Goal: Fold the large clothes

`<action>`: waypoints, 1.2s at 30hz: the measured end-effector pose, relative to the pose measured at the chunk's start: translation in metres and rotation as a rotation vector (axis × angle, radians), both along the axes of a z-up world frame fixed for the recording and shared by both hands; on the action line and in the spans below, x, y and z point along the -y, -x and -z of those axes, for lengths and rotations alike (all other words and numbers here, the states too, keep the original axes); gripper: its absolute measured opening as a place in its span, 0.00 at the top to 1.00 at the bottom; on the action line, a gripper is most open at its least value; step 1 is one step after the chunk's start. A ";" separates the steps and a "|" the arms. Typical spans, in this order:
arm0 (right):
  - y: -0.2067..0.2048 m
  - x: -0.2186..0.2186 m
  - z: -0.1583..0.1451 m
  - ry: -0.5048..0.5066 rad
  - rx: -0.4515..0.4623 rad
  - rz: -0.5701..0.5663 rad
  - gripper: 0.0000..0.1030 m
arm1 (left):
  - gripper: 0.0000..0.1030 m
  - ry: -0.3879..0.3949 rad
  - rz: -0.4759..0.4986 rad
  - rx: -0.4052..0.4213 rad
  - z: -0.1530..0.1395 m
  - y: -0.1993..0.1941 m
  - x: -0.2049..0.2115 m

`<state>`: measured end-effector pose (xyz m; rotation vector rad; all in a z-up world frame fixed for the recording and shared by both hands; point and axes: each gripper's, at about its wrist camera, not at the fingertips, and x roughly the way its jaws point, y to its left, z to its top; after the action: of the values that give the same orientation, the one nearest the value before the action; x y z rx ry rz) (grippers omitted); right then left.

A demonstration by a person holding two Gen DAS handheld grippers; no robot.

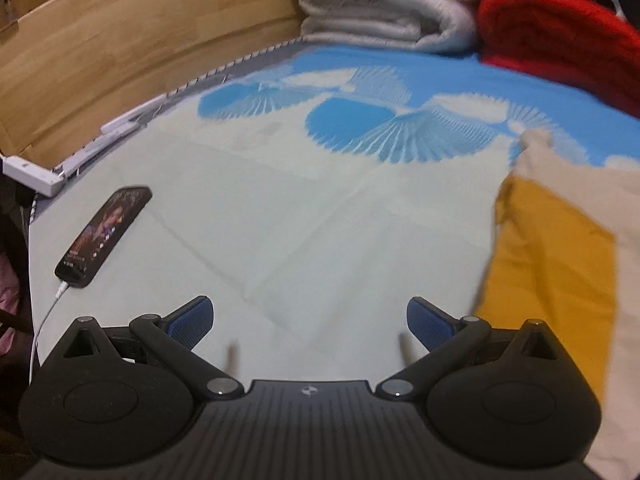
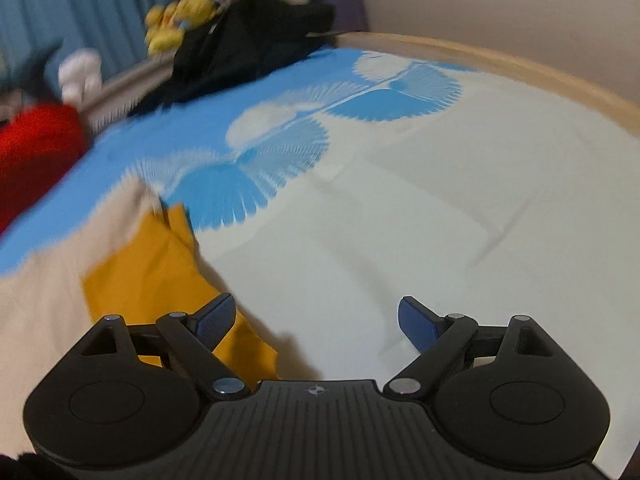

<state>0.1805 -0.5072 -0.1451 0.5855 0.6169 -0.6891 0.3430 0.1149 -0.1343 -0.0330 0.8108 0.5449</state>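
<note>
While both sets of blue pads are standing wide apart and gripping nothing, the left gripper (image 1: 310,322) is hovering over pale bedsheet (image 1: 280,220), and the right gripper (image 2: 316,322) is doing likewise. Lying between them: a mustard-and-cream garment (image 2: 132,264), crumpled, its yellow edge showing just under the right gripper's left finger (image 2: 214,320). Lying further out: phone (image 1: 104,236) on a cable, folded white blanket (image 1: 380,4), red blanket (image 1: 560,40), wooden bed frame (image 1: 140,48).

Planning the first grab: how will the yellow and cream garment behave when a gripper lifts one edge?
The yellow and cream garment lies rumpled in soft folds, so it is probably floppy and will drape. It looks thin, so likely light. Being large, it may drag along the bedsheet.
</note>
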 end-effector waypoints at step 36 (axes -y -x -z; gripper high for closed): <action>-0.011 -0.047 0.036 -0.459 0.179 -0.045 0.07 | 0.00 -0.011 0.597 -0.086 0.030 0.003 0.275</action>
<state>0.1916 -0.4607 -0.1814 1.0439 0.6212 -0.4451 0.3402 -0.1606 -0.1646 0.2379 0.8523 -0.0141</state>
